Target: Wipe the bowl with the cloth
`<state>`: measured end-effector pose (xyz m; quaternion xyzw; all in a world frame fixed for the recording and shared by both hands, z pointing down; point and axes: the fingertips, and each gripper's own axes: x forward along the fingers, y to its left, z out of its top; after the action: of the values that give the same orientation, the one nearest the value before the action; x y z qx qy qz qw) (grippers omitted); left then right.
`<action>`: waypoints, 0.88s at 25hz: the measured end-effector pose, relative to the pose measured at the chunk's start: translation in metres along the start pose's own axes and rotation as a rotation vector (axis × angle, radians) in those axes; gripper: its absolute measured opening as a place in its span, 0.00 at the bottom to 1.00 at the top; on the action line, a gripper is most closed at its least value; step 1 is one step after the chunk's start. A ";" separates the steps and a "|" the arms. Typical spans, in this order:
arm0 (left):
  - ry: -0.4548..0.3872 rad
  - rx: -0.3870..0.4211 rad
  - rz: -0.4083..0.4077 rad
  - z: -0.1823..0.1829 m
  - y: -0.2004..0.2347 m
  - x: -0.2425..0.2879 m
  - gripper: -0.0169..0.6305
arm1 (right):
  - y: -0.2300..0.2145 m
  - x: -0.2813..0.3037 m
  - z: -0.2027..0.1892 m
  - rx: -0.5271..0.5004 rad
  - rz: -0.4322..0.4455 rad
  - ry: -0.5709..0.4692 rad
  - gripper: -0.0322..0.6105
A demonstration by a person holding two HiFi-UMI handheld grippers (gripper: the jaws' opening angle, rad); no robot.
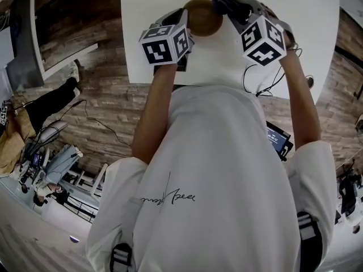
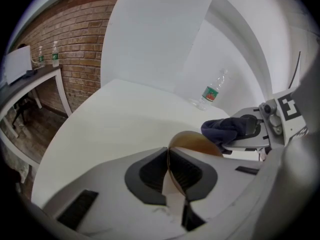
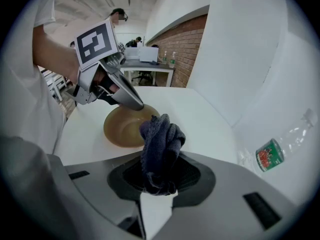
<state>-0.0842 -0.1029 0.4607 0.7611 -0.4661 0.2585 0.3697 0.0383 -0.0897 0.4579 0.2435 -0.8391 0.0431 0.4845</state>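
Note:
A brown bowl (image 1: 203, 17) is held tilted above the white table (image 1: 142, 33). My left gripper (image 2: 168, 170) is shut on the bowl (image 2: 192, 144), its pads pinching the thin rim edge-on. My right gripper (image 3: 159, 176) is shut on a bunched dark blue cloth (image 3: 160, 151), which sticks up between its jaws just beside the bowl (image 3: 125, 126). In the head view the cloth (image 1: 224, 4) sits at the bowl's right edge; whether it touches the bowl I cannot tell. In the right gripper view the left gripper (image 3: 132, 103) reaches in over the bowl's rim.
A plastic water bottle (image 2: 211, 91) with a green label lies on the table against the white backdrop; the bottle (image 3: 280, 146) shows at the right of the right gripper view. A brick wall (image 2: 70, 39) and a side desk (image 2: 25, 81) with bottles stand to the left.

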 end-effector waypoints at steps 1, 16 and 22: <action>0.000 0.000 0.001 -0.001 0.000 0.000 0.05 | 0.002 0.000 -0.002 0.006 0.001 0.000 0.19; -0.009 -0.021 0.022 -0.003 0.003 0.005 0.05 | 0.016 -0.007 -0.019 0.035 -0.030 0.039 0.19; -0.017 -0.025 0.026 -0.001 0.006 0.005 0.05 | 0.024 -0.007 -0.020 0.091 -0.020 0.053 0.19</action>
<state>-0.0875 -0.1066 0.4668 0.7526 -0.4821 0.2507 0.3718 0.0466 -0.0597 0.4664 0.2725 -0.8205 0.0827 0.4956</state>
